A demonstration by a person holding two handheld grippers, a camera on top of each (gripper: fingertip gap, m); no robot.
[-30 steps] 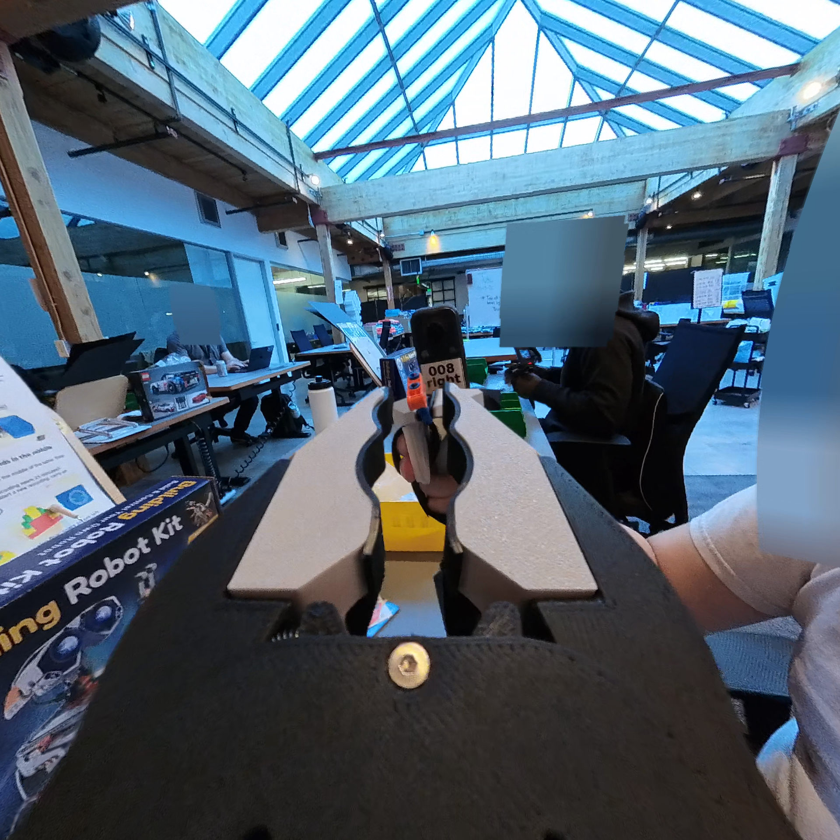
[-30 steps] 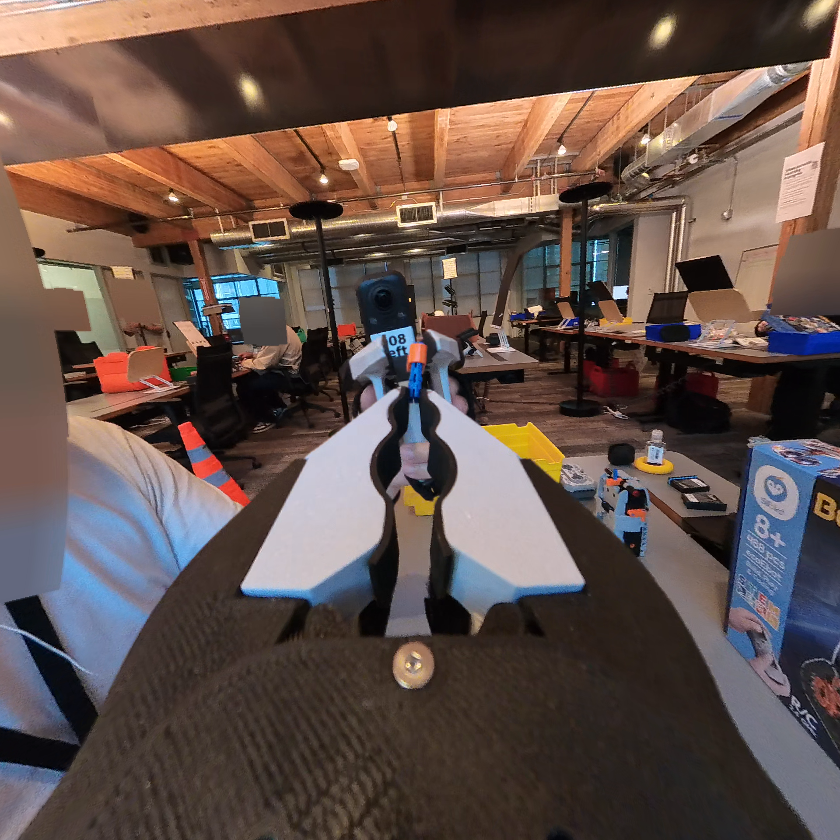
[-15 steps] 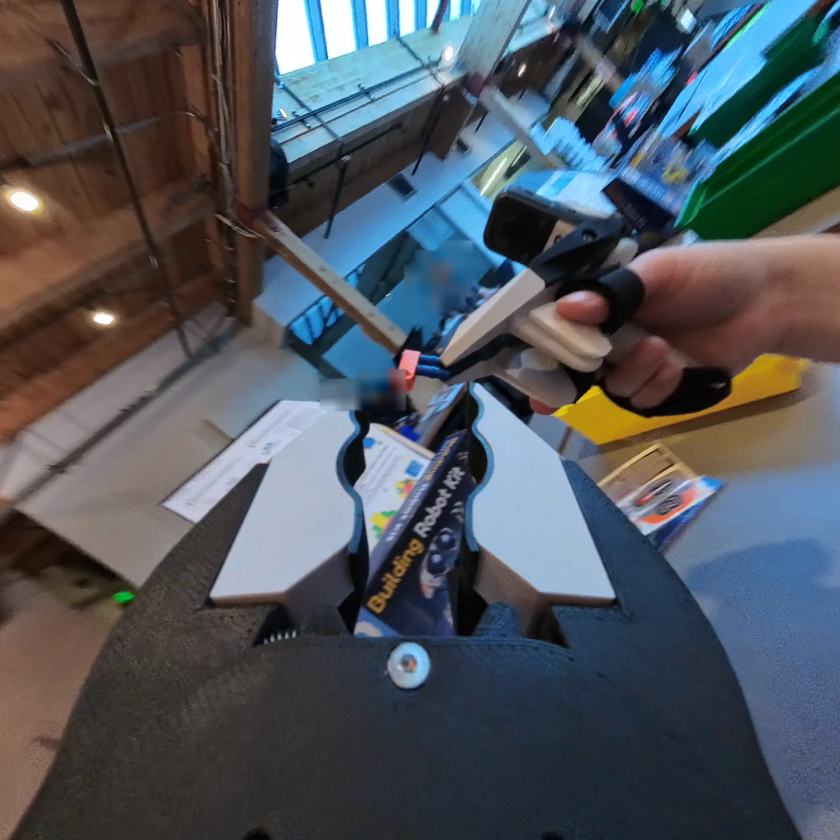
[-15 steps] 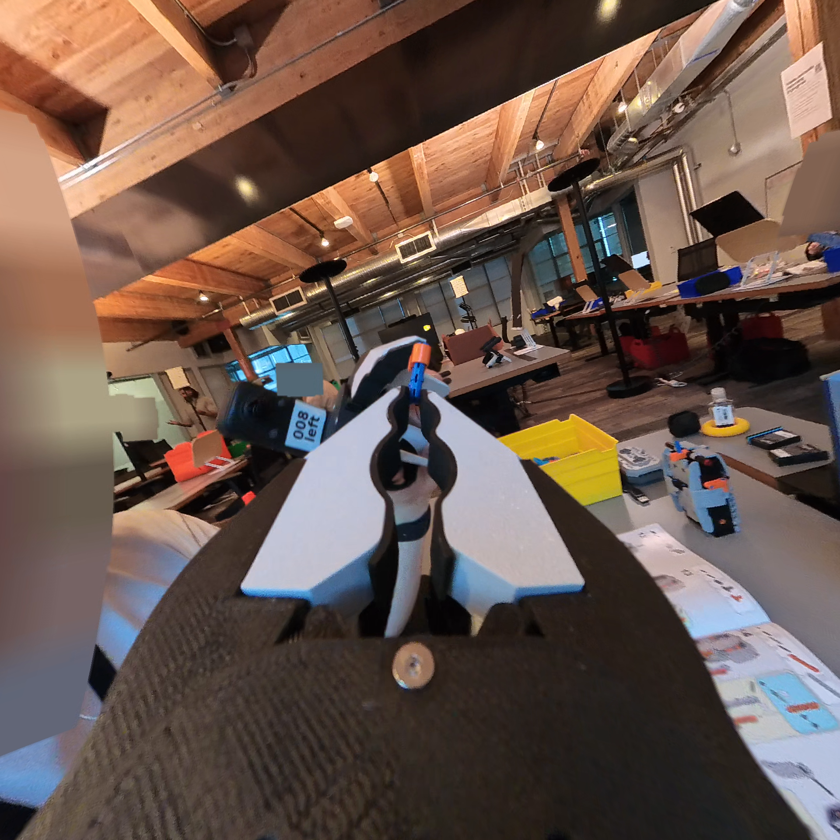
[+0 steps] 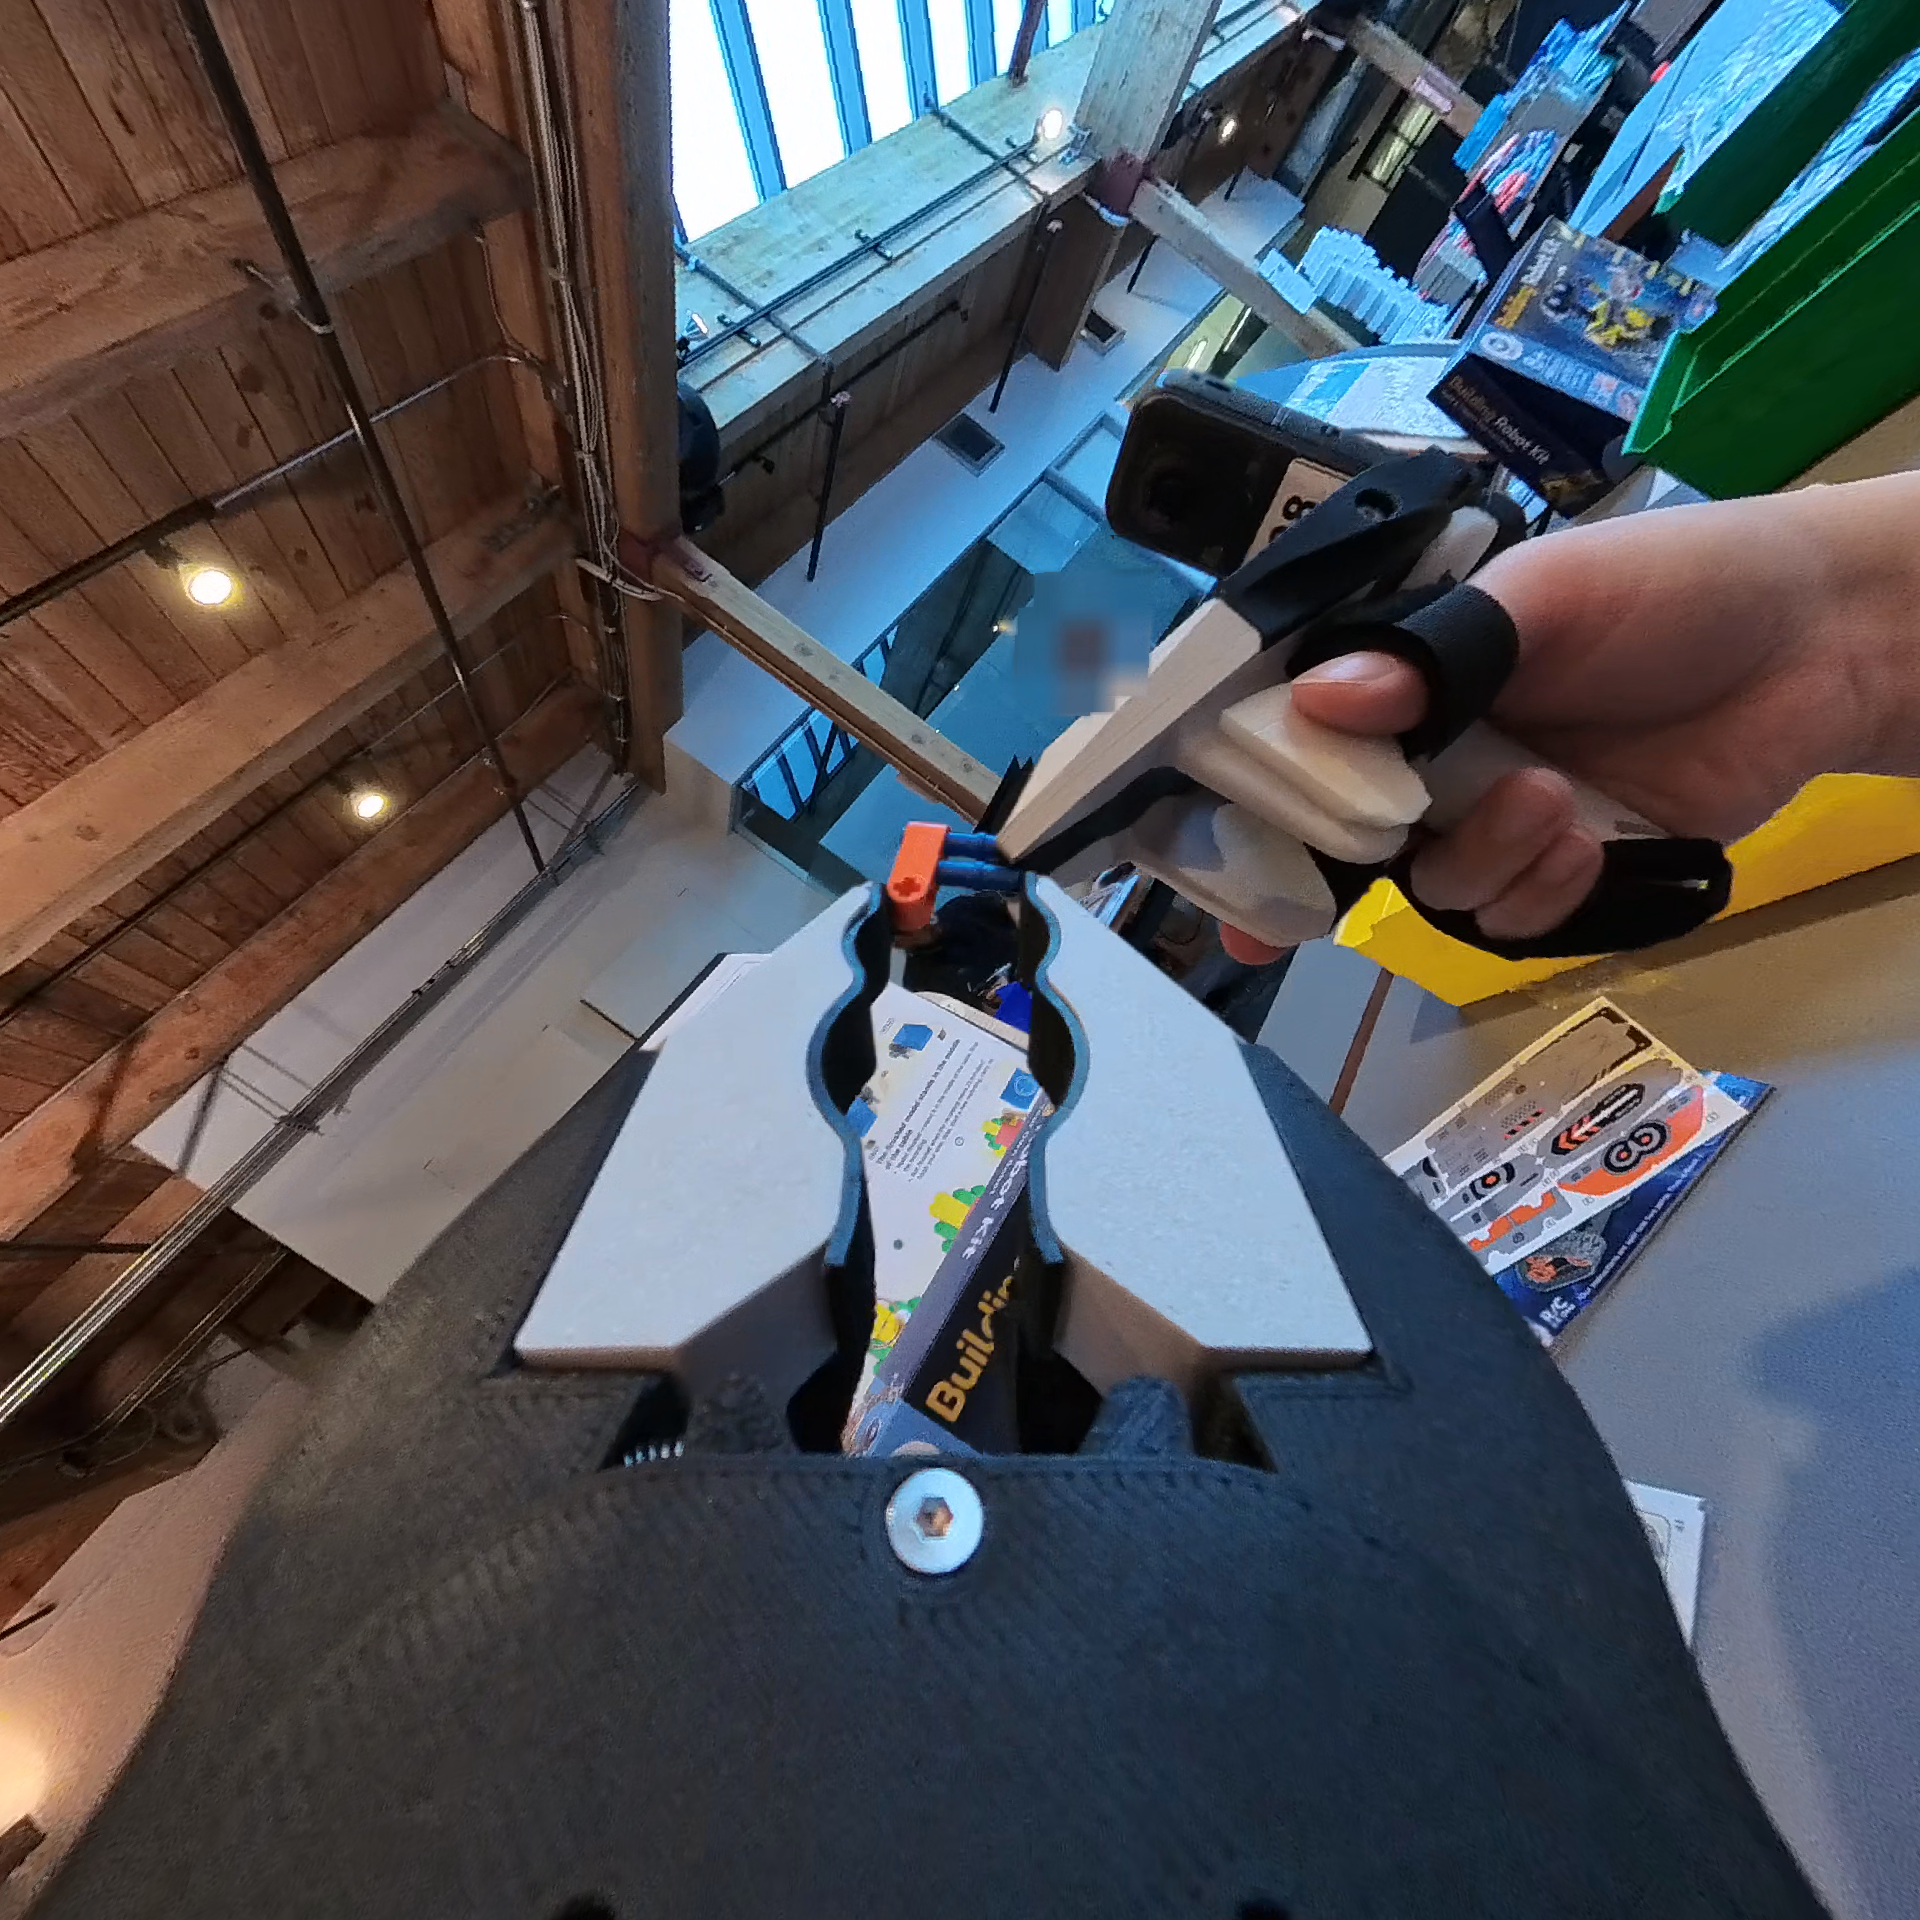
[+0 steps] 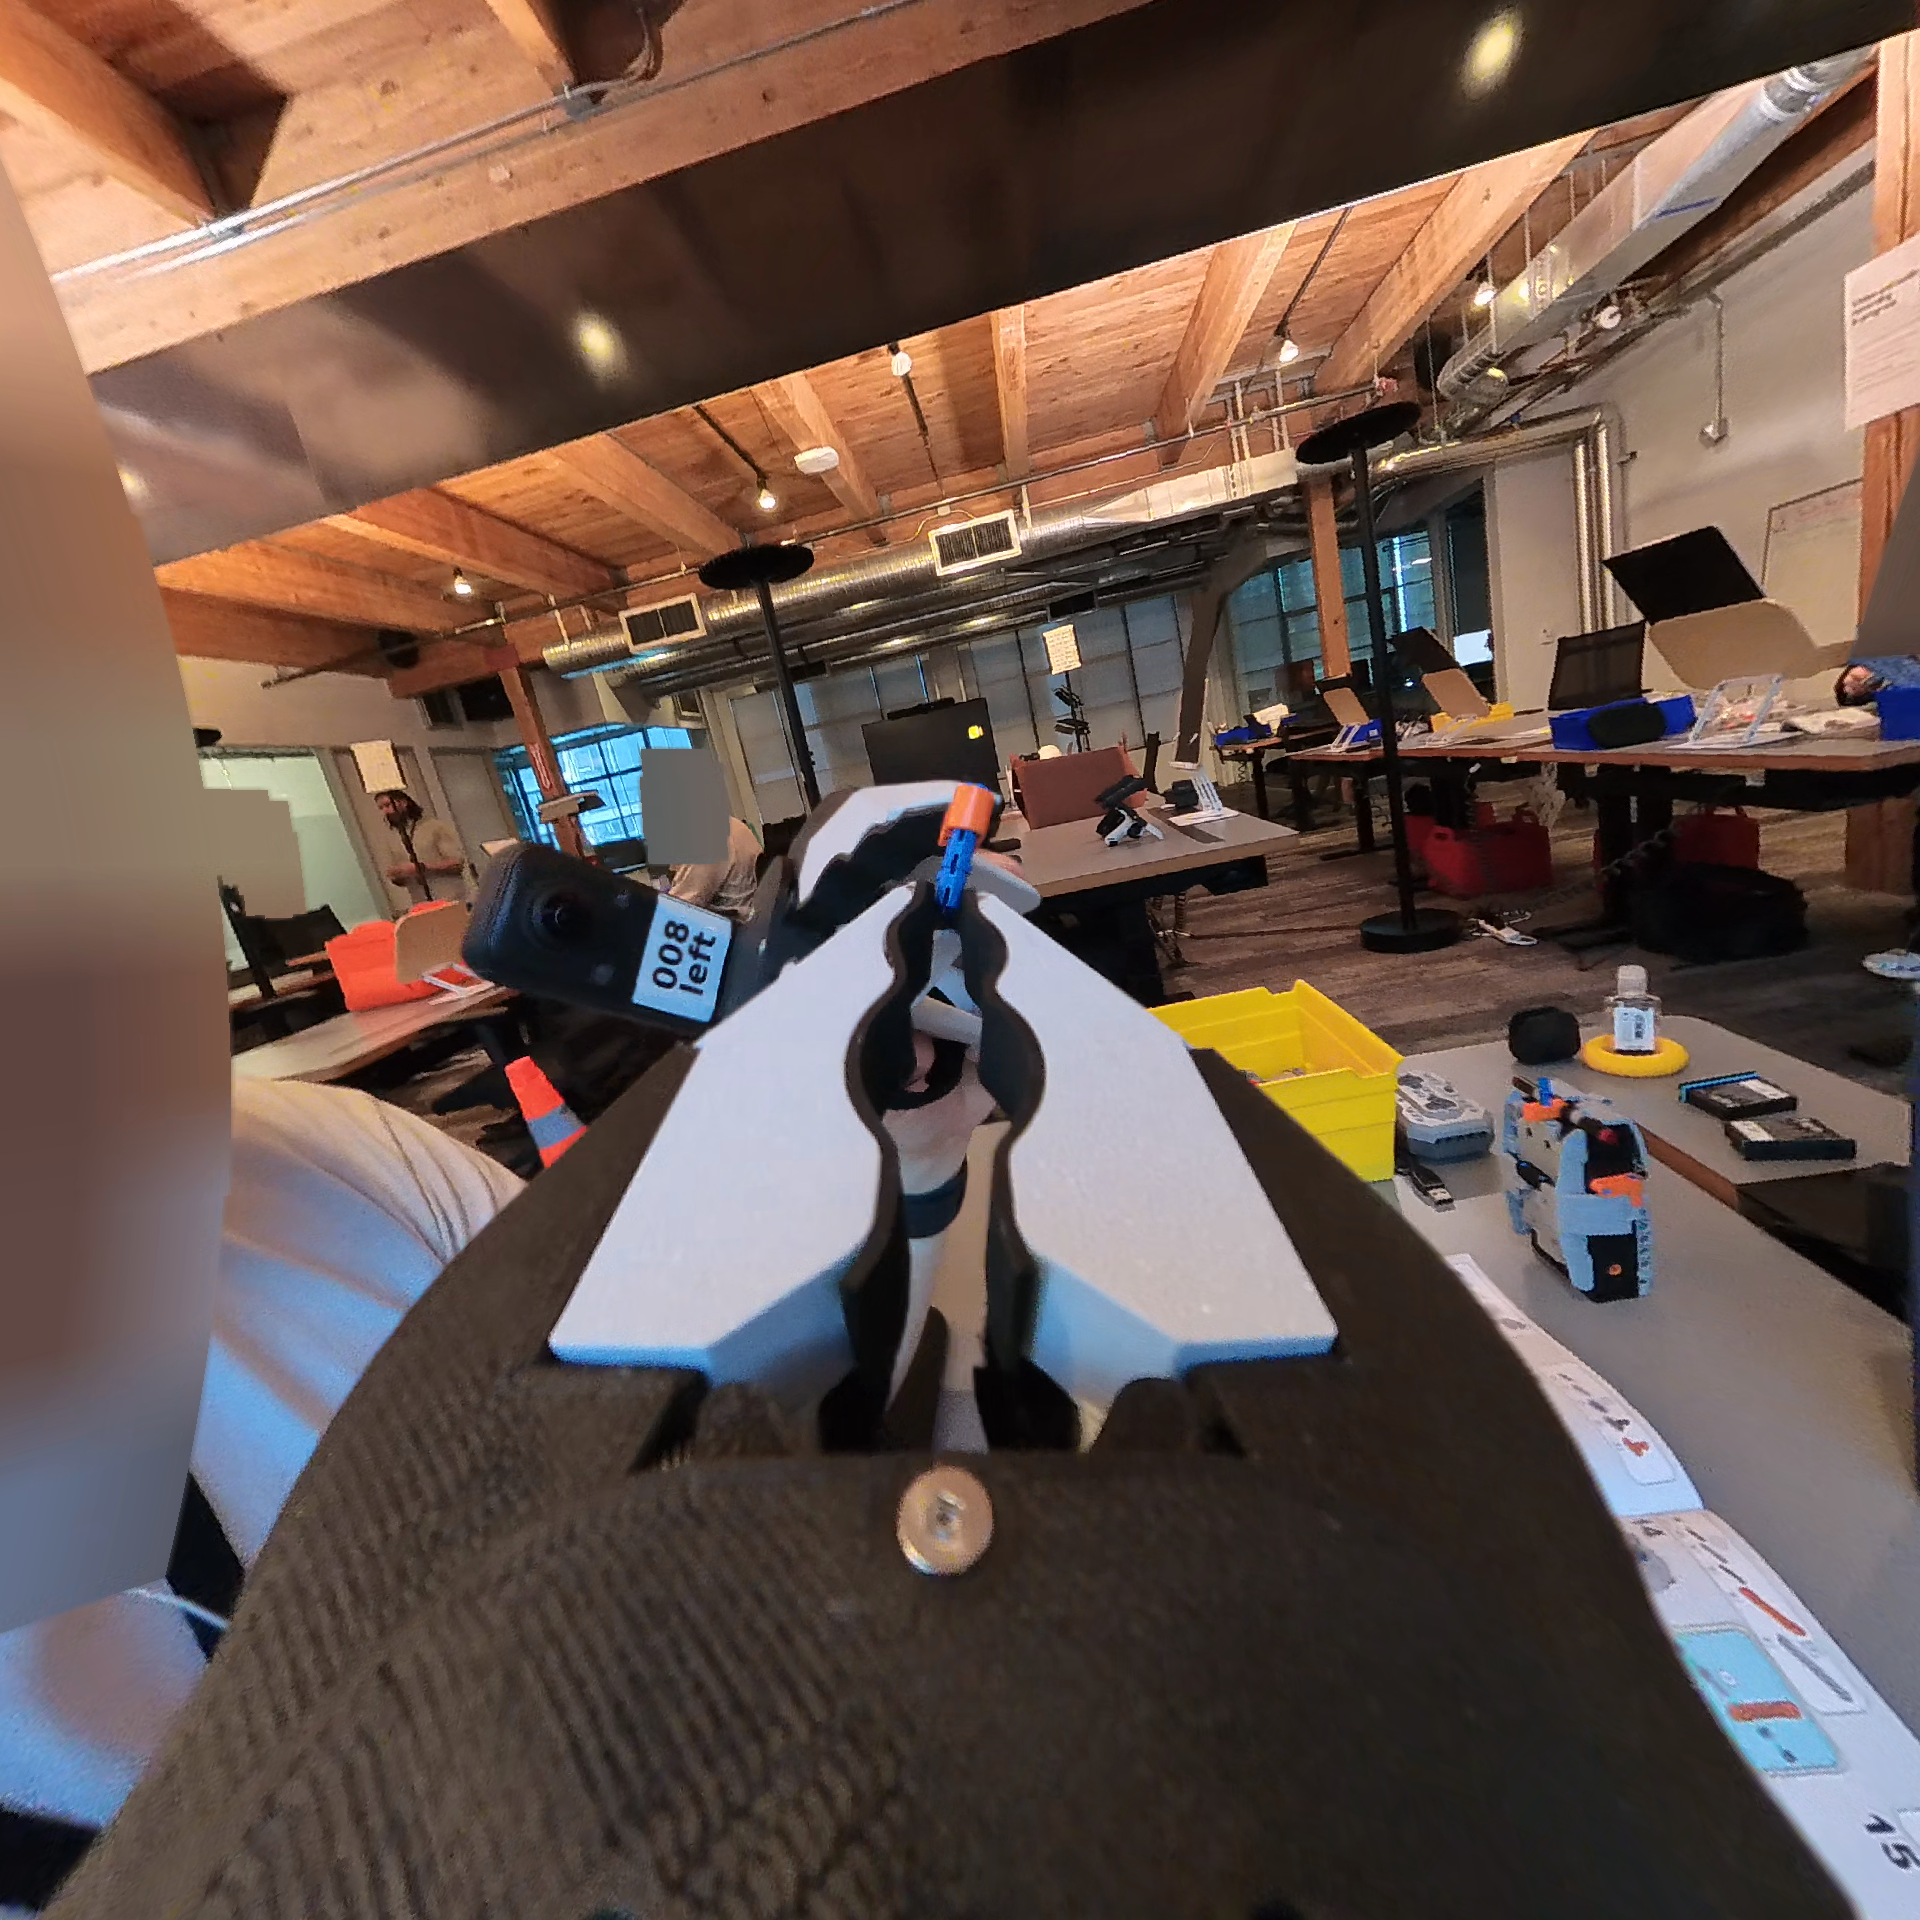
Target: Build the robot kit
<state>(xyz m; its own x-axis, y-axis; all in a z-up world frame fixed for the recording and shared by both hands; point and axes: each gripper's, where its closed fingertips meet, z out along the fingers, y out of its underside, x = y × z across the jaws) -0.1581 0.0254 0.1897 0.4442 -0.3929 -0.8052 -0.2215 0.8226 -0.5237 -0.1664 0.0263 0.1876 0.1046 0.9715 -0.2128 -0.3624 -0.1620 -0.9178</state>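
Note:
A small orange connector (image 5: pixel 914 883) with two blue pins (image 5: pixel 977 864) is held in the air between both grippers. My right gripper (image 6: pixel 948 899) is shut on the blue pins (image 6: pixel 951 878), and the orange connector (image 6: pixel 971 805) sticks out past its tips. It reaches in from the right in the left wrist view (image 5: pixel 1013 847). My left gripper (image 5: pixel 951 899) has its jaws partly apart. The piece spans the gap at its tips, the orange end against the left fingertip. I cannot tell whether they pinch it. The left gripper also shows in the right wrist view (image 6: pixel 971 844).
A yellow bin (image 6: pixel 1288 1049) stands on the grey table (image 6: pixel 1714 1351), with a grey, blue and orange built model (image 6: pixel 1579 1195) and an open instruction booklet (image 6: pixel 1714 1610). A dark kit box (image 5: pixel 977 1278), a sticker sheet (image 5: pixel 1558 1164) and green bins (image 5: pixel 1818 312) lie beyond. Both grippers' tips are close together, under 4 cm apart.
The left gripper has swung and rolled away from head-on. Half a second ago its jaws were wider and short of the piece; now they are narrower, with the piece at their tips. The right gripper kept its hold.

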